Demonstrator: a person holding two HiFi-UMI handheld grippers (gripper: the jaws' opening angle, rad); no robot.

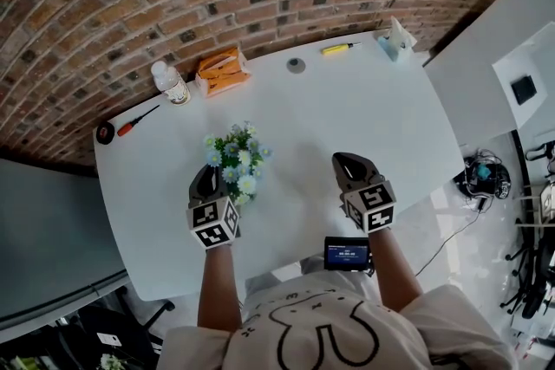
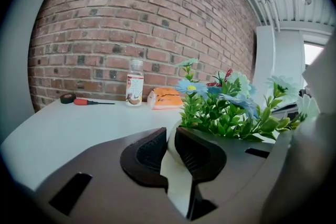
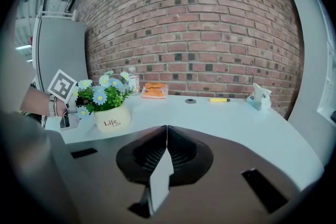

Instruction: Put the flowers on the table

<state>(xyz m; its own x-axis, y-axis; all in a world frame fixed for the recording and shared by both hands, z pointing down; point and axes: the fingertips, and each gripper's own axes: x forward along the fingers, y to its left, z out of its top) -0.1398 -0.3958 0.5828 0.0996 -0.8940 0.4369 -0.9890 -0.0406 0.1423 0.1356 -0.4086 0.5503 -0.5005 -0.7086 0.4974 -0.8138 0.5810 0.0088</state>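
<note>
Two tongs over table (image 1: 364, 91). L tongs (image 2: 170, 139) nearly closed, pinching white rim of flower pot (image 3: 111, 119), which stands on table's left half. R tongs (image 3: 167, 134) fully closed, empty, well apart from pot.

I read the left fingers (image 2: 148, 153) as ribbed matt black rubber pads in smooth dark plastic shells. Between them the pot (image 3: 112, 120): smooth cream ceramic, slight gloss. The flowers (image 2: 231, 107) look plastic or cloth. Beyond the fingers, table (image 2: 79, 123) smooth matt white, wall (image 2: 131, 18) rough brick.
</note>
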